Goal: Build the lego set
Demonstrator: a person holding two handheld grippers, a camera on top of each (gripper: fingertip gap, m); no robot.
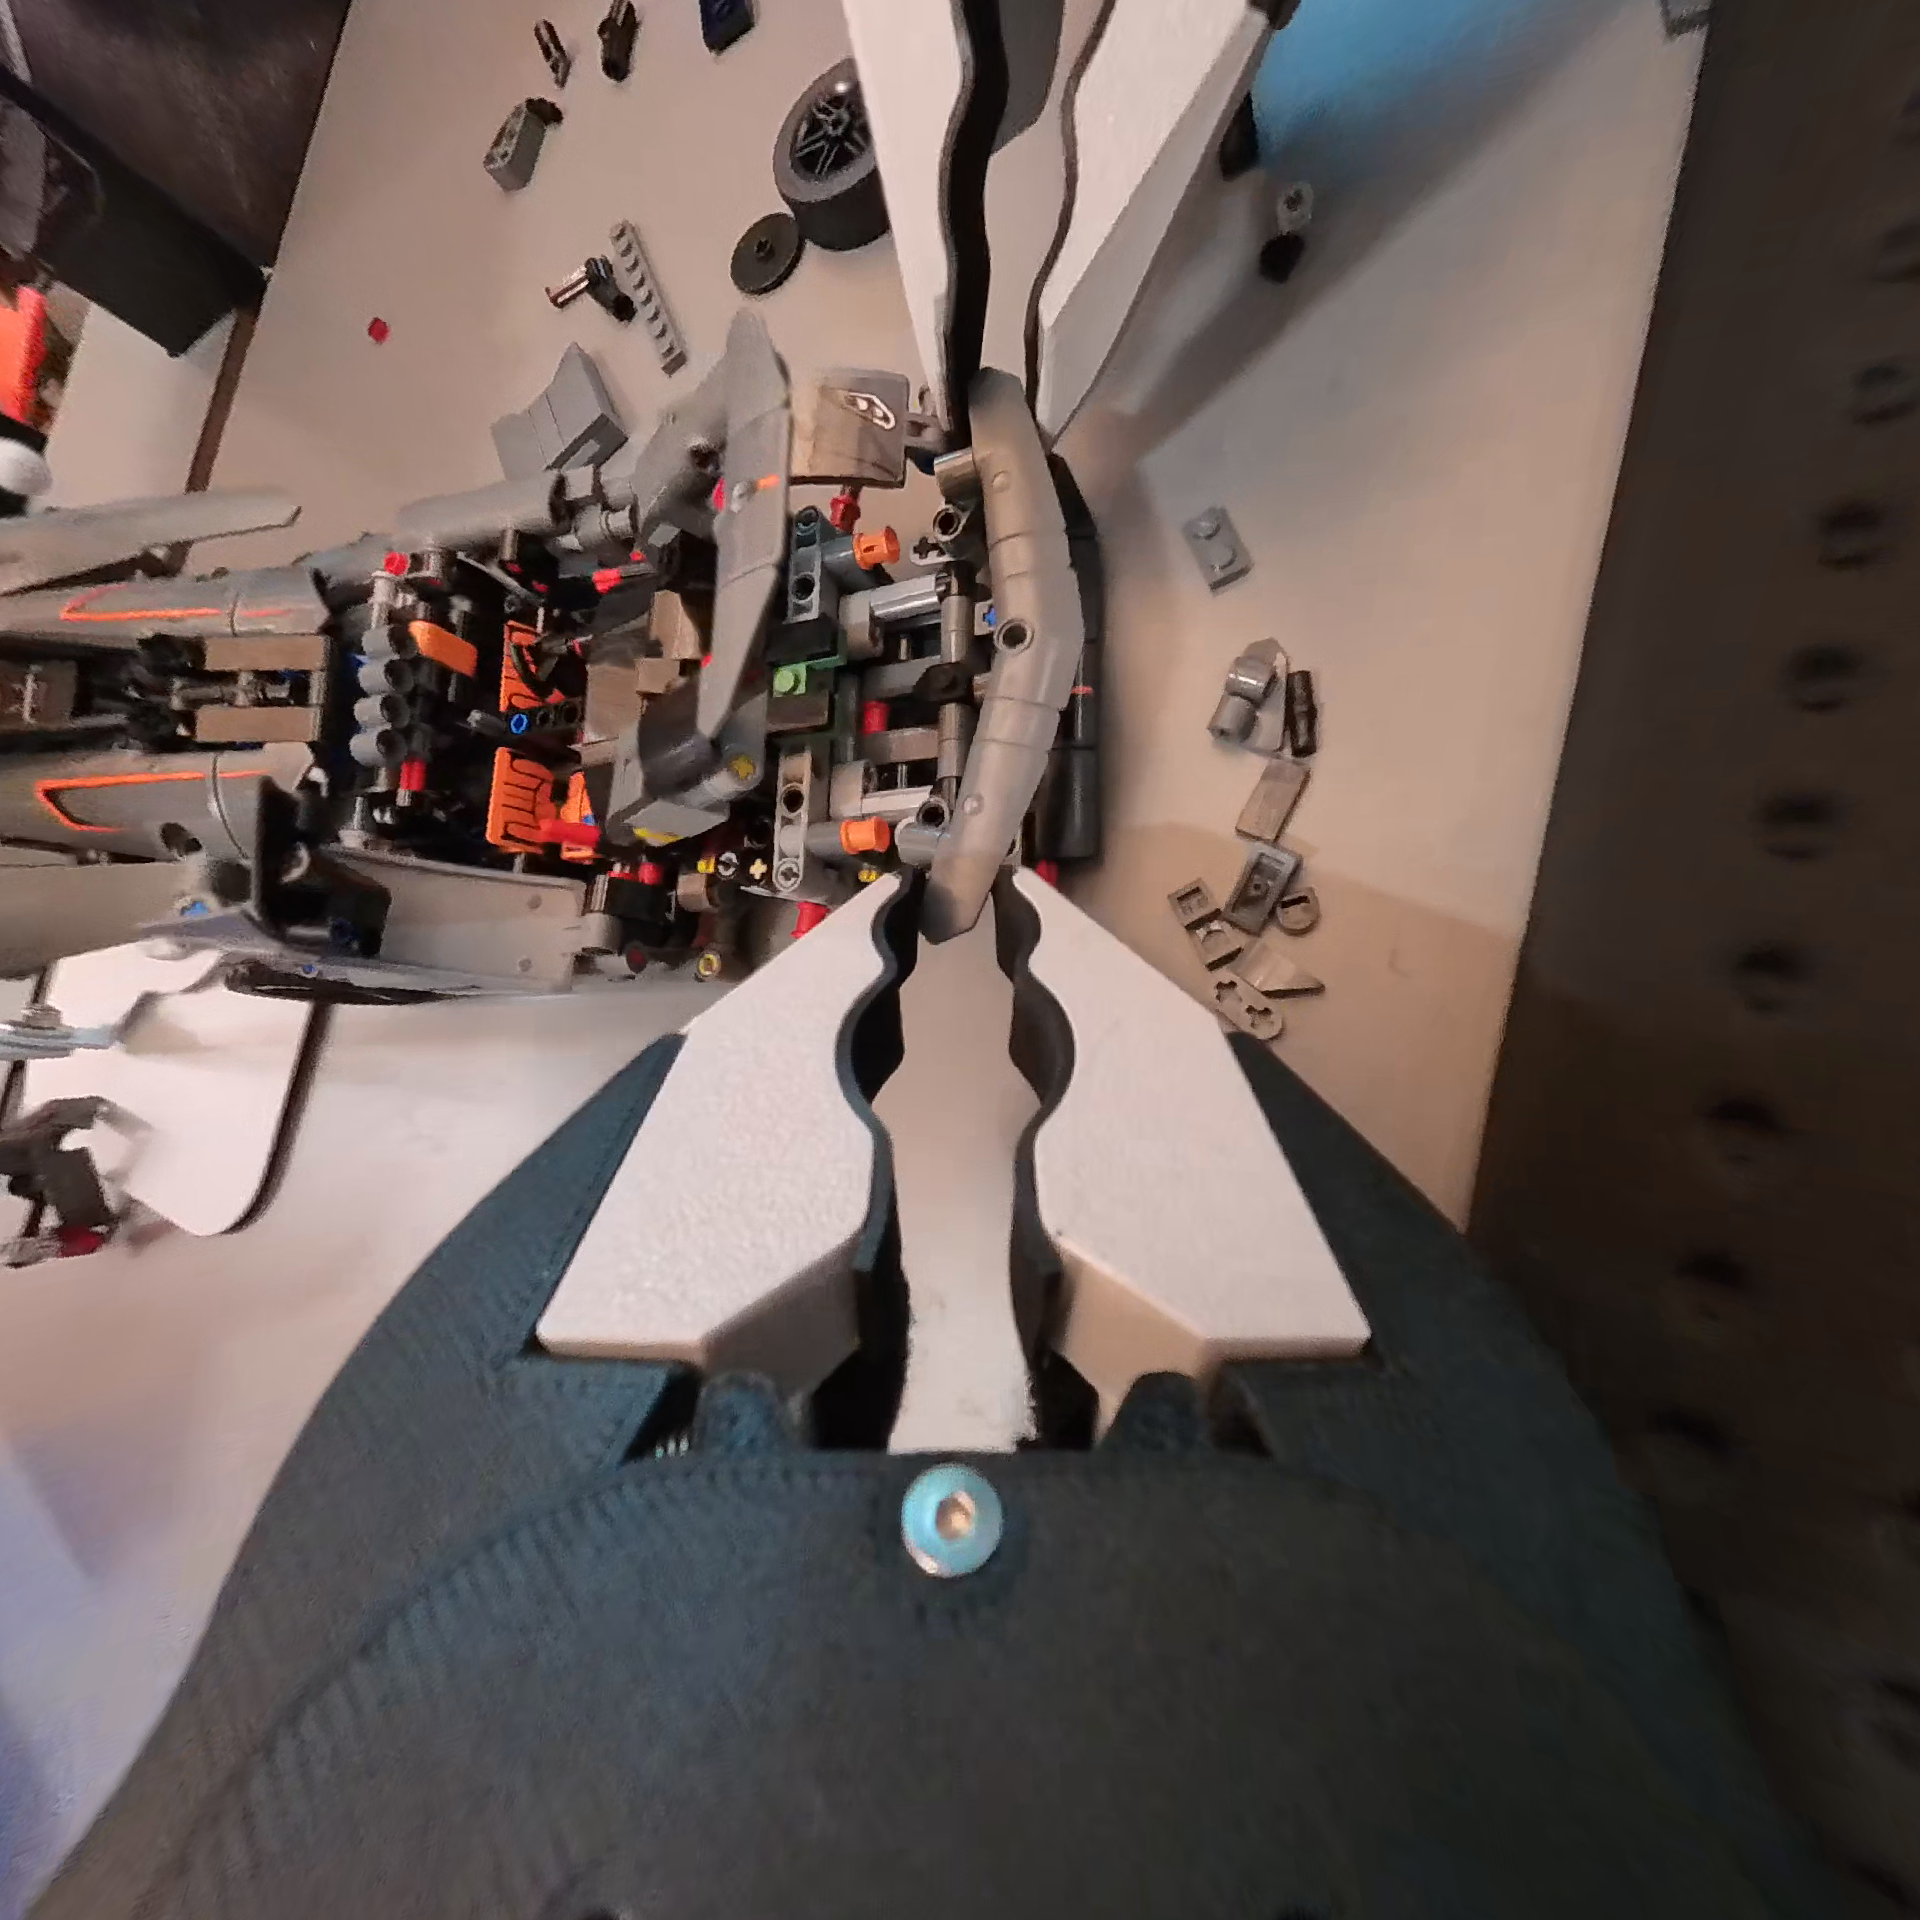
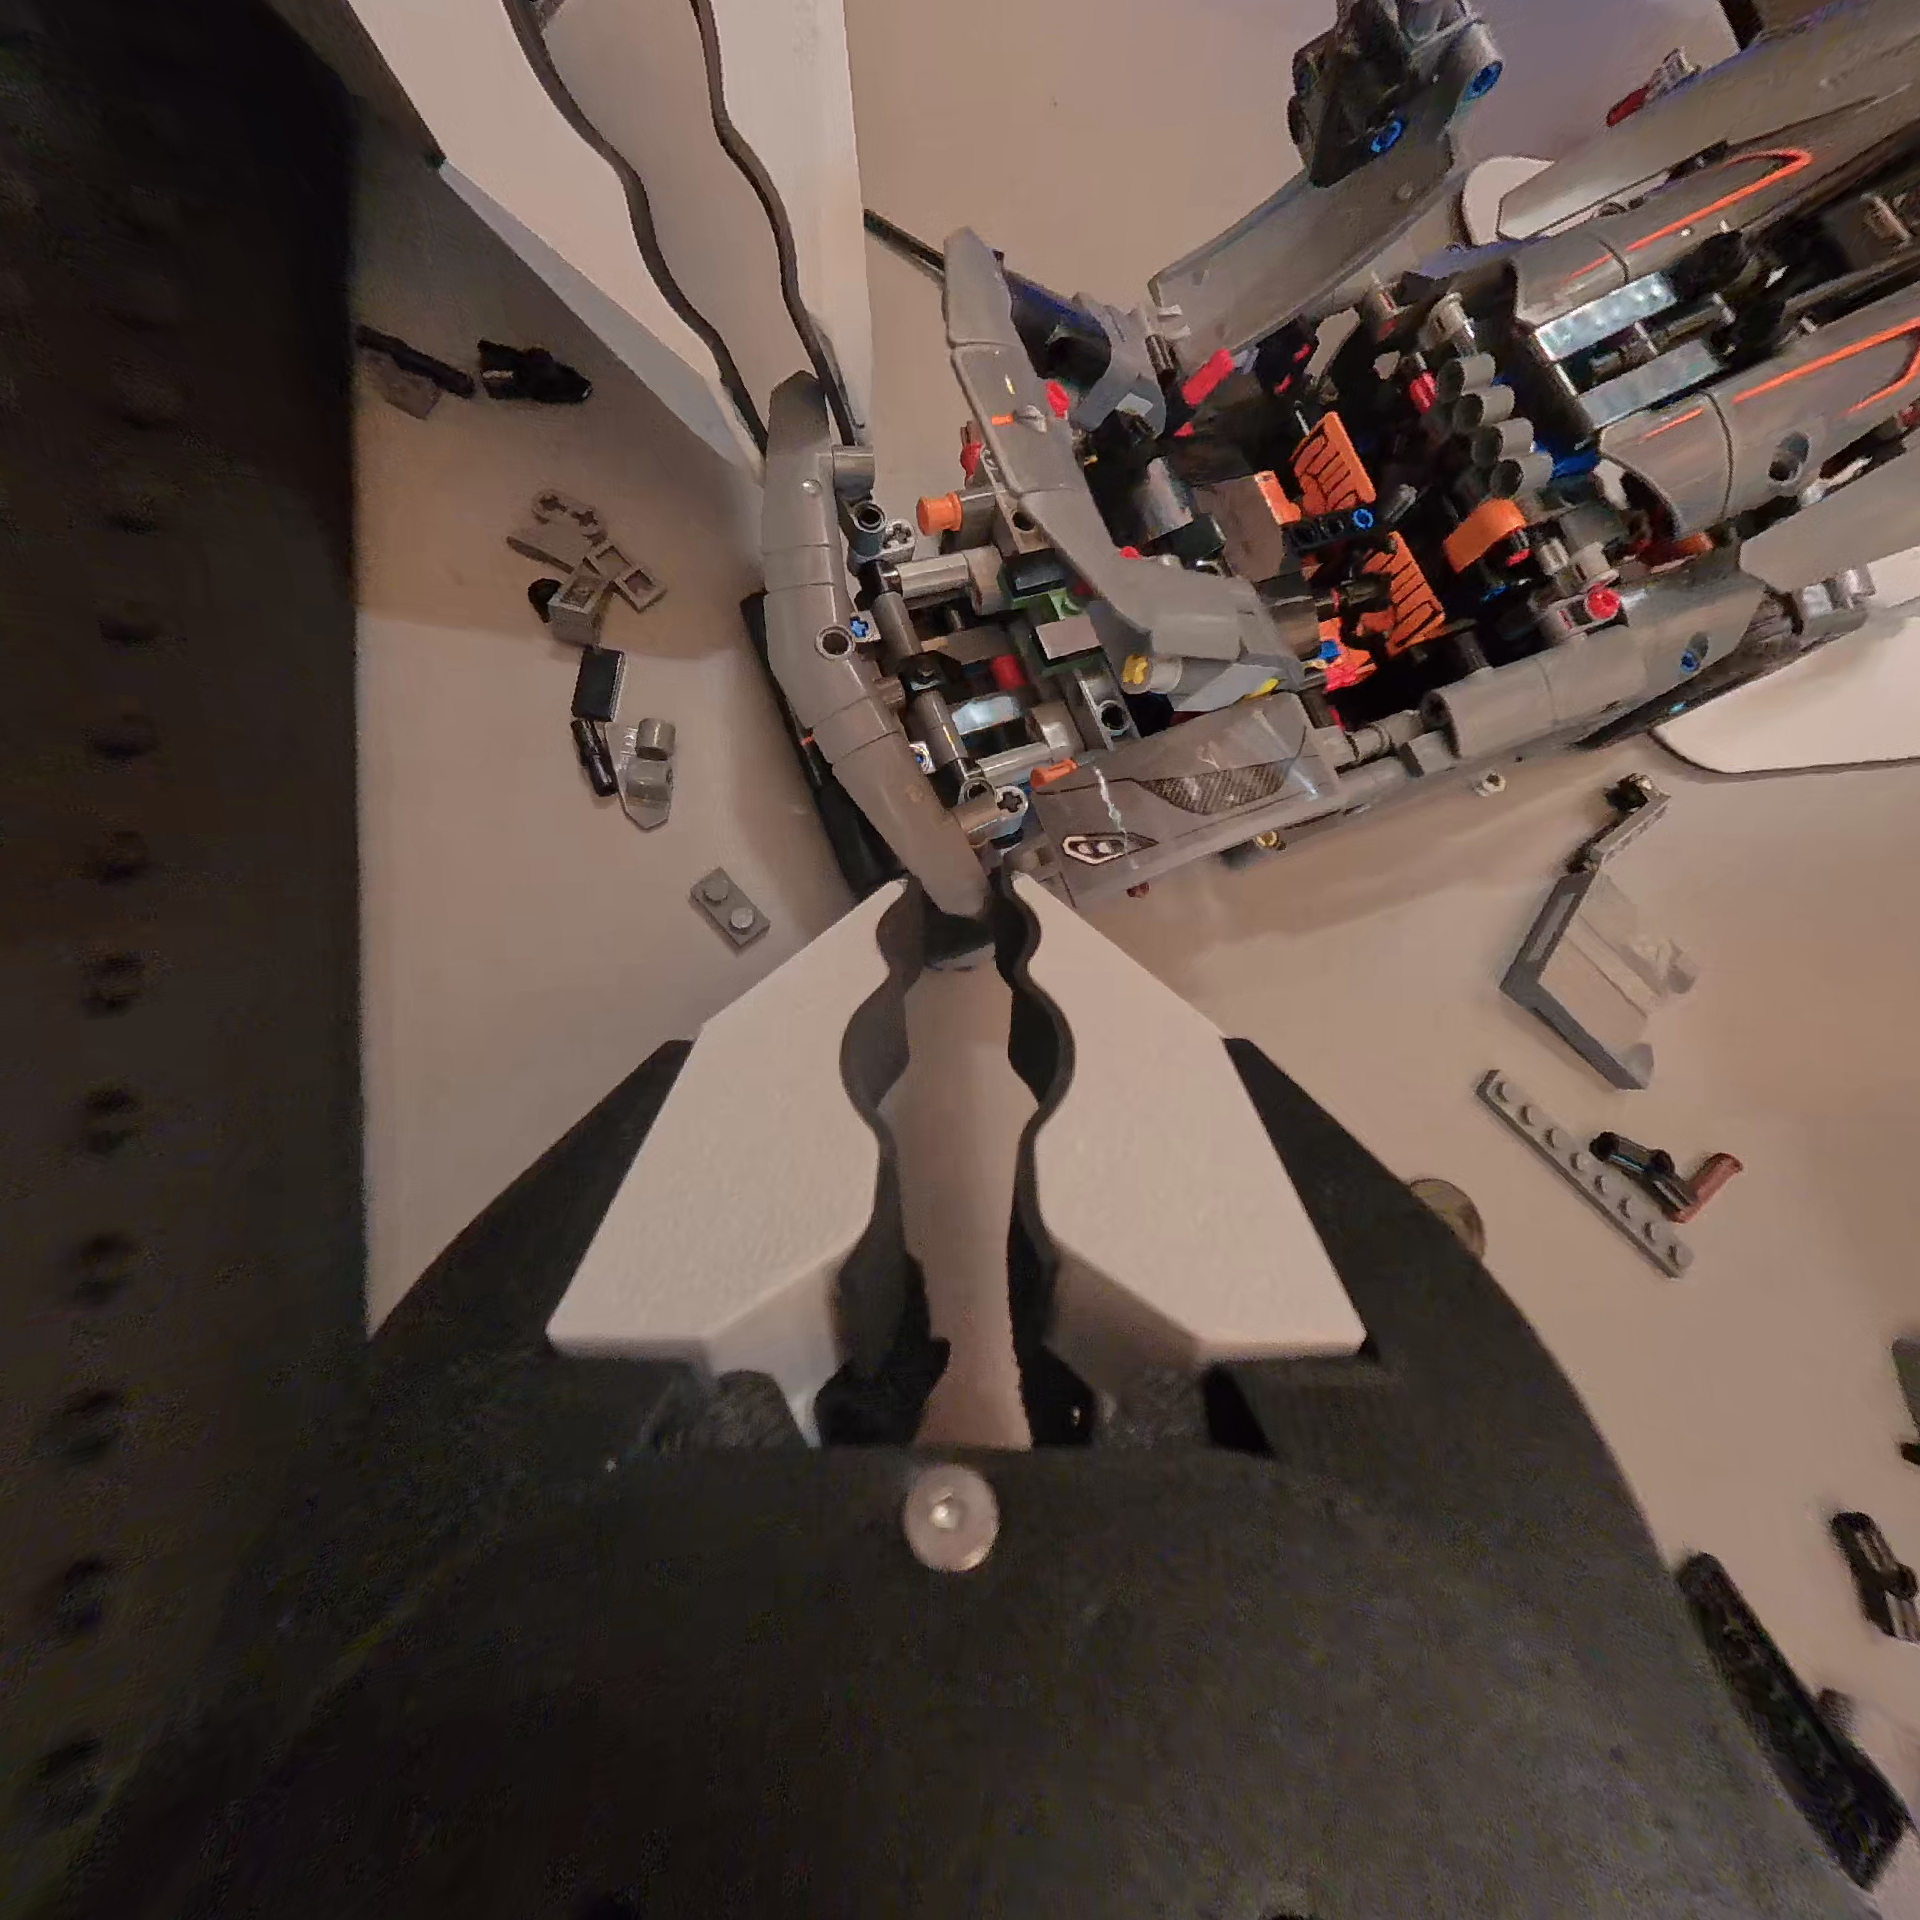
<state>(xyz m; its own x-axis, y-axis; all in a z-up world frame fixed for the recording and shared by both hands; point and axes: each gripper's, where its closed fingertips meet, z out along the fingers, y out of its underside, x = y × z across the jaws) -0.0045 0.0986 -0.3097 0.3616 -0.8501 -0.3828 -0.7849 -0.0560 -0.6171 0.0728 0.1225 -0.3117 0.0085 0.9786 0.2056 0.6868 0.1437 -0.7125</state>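
Left hand-held gripper (image 1: pixel 951 899) and right hand-held gripper (image 2: pixel 961 899) each pinch opposite ends of the grey curved panel (image 1: pixel 1023 644) on the lego car (image 1: pixel 582 686). Loose grey pieces (image 1: pixel 1257 831) lie on the tabletop (image 1: pixel 1299 499).

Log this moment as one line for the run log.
left gripper: shut on curved grey panel | right gripper: shut on same panel, opposite end | panel: at end of lego car | loose pieces: on table

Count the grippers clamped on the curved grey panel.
2. The left gripper pinches one end of the curved grey panel; the right gripper pinches its opposite end.
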